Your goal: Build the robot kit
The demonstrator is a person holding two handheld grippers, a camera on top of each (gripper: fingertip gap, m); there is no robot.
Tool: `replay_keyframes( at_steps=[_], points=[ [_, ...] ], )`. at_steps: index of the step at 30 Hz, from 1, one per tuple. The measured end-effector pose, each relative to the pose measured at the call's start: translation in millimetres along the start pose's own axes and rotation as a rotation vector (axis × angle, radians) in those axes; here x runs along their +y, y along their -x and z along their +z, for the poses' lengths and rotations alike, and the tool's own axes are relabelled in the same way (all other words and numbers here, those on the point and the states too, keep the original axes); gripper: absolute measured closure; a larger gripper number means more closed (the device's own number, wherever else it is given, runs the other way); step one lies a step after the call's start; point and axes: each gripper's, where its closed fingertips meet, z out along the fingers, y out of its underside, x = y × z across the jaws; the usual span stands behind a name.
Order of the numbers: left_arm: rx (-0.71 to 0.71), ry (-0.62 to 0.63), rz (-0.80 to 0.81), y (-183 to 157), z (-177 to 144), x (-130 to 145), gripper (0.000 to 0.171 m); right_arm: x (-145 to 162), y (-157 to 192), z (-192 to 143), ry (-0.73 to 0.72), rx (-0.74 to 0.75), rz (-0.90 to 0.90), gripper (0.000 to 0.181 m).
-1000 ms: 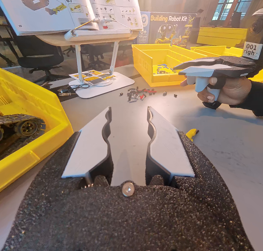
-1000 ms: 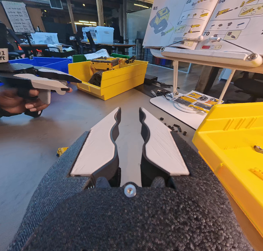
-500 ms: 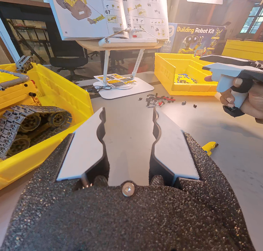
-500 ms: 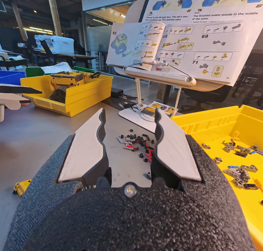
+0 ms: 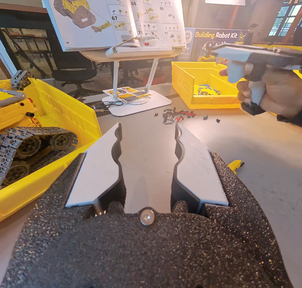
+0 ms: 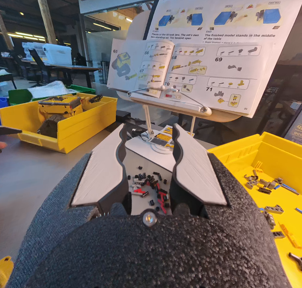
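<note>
Left wrist view: your left claw (image 5: 147,129) hangs with its jaws apart and nothing between them, above bare grey surface (image 5: 245,149). To its left stands a yellow bin (image 5: 68,116) holding a tracked yellow brick-built vehicle (image 5: 29,141). Ahead stands a white book stand (image 5: 140,54) carrying an open instruction booklet (image 5: 114,15), with a scatter of small black and red pins (image 5: 176,115) just before its base. Beyond sits a second yellow bin (image 5: 184,82) of loose parts; a small yellow piece (image 5: 235,164) lies just beside your right finger. Right wrist view: your right claw (image 6: 149,126) is likewise spread wide and empty, poised directly over the pin scatter (image 6: 150,187), which shows between the fingers. The parts bin (image 6: 232,152) lies close on its right, the vehicle's bin (image 6: 78,129) well off to the left. Keep the jaws level and centred over one pin; the pieces lie crowded and touching.
</note>
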Motion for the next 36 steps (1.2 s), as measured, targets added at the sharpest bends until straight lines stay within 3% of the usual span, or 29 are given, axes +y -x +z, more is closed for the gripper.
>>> replay_keyframes(
  at_steps=[8, 13, 23, 36],
  points=[
    [0.014, 0.003, 0.004, -3.9, 0.1, -0.1, 0.107, -65.0, -25.5, 62.2, -0.049, 0.021, -0.045, 0.137],
    [0.017, 0.004, 0.002, -3.5, -0.2, -0.5, 0.108, -83.9, -43.4, 111.8, -0.033, 0.051, -0.108, 0.152],
    [0.007, -0.01, 0.001, 1.1, -2.7, -5.5, 0.108, -70.8, -62.3, 169.3, 0.014, 0.098, -0.096, 0.164],
    [0.007, -0.008, 0.002, 2.4, -2.6, -5.0, 0.108, -73.4, -51.8, 200.8, 0.041, 0.09, -0.149, 0.181]
  ],
)
